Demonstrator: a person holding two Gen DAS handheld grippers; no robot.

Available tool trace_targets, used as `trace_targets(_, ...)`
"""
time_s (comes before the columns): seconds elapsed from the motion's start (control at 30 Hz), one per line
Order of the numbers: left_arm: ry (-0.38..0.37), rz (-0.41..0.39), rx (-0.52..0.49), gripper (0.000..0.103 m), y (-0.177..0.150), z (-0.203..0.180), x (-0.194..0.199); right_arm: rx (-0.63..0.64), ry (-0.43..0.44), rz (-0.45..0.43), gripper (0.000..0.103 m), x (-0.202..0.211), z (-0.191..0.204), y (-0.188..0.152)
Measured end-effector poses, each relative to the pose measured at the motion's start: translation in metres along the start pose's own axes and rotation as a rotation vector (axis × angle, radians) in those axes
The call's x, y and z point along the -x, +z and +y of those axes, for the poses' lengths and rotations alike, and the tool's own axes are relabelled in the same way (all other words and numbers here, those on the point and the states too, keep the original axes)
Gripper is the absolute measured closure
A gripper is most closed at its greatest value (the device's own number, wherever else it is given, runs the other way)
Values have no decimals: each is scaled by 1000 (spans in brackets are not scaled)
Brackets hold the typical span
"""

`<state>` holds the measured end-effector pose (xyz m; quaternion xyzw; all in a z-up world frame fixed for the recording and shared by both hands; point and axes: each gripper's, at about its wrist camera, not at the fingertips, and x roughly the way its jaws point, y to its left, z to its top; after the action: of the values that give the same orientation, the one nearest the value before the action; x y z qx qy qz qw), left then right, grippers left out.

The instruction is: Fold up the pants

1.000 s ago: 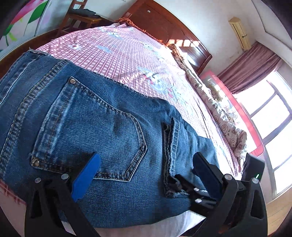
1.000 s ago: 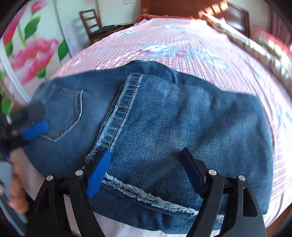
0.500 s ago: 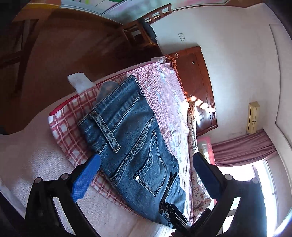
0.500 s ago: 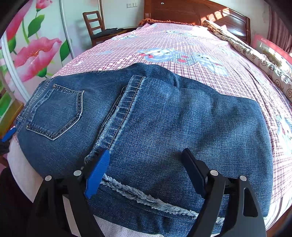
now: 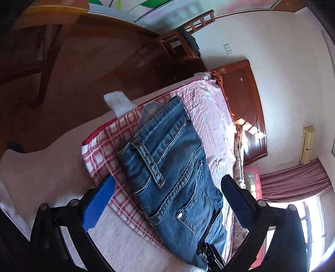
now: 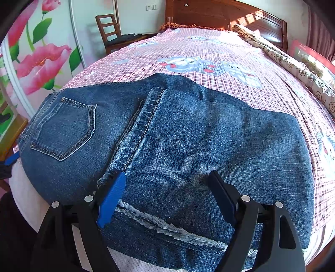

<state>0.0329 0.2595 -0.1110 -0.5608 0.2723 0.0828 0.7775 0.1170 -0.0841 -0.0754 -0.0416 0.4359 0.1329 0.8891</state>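
Note:
The blue jeans lie folded on the foot of the bed, back pocket at the left and the frayed hems at the near edge. In the left wrist view the jeans show from the waistband end. My right gripper is open and empty, just above the folded legs near the hems. My left gripper is open and empty, held off the bed's corner, above the waistband side. Its blue fingertip shows at the left edge of the right wrist view.
The bed has a pink checked sheet, a rolled patterned quilt along the right side and a wooden headboard. A wooden chair stands by the far left side. Wooden floor lies left of the bed.
My left gripper has pulled back and swung away from the jeans to the bed's corner, now viewing them from the waistband end. My right gripper has hardly moved.

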Motion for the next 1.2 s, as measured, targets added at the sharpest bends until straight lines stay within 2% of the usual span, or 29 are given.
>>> trace_targets(0.07, -1, 10, 0, 2, 4, -3, -5, 1, 0, 0, 23, 0, 0, 0)
trace_targets(0.17, -44, -9, 25, 2, 9, -6, -9, 2, 0, -4, 22, 1, 0, 0)
trace_targets(0.33, 44, -17, 11, 2, 10, -12, -20, -1, 2, -8, 22, 1, -1, -1)
trace_targets(0.43, 48, -71, 33, 5, 6, -11, -18, -1, 3, -9, 22, 1, -1, -2)
trace_targets(0.47, 74, -86, 35, 22, 5, -9, -16, -1, 4, -9, 22, 1, 0, -2)
trace_targets(0.5, 113, -94, 33, 54, 4, -6, -15, -3, 6, -8, 22, 1, -1, -2)
trace_targets(0.53, 169, -91, 34, 72, 4, -2, -15, -4, 7, -7, 22, 1, -1, -1)
trace_targets(0.57, 183, -93, 47, 89, 4, 6, -14, -6, 7, -7, 22, 1, -1, -1)
trace_targets(0.63, 138, -87, 69, 91, 6, 17, -12, -8, 7, -11, 22, 1, -1, -2)
trace_targets(0.8, 108, -109, 28, 94, 8, 3, -6, -8, 13, -16, 22, 1, -2, -1)
trace_targets(0.87, 79, -132, -47, 94, 3, -11, 1, -10, 18, -17, 22, 1, -3, -2)
trace_targets(1.07, 3, -182, -327, 95, 0, -82, 12, -25, 40, -22, 21, 4, -6, -1)
trace_targets(1.2, -26, -175, -418, 95, -1, -113, 6, -70, 96, -7, 19, 6, -15, 4)
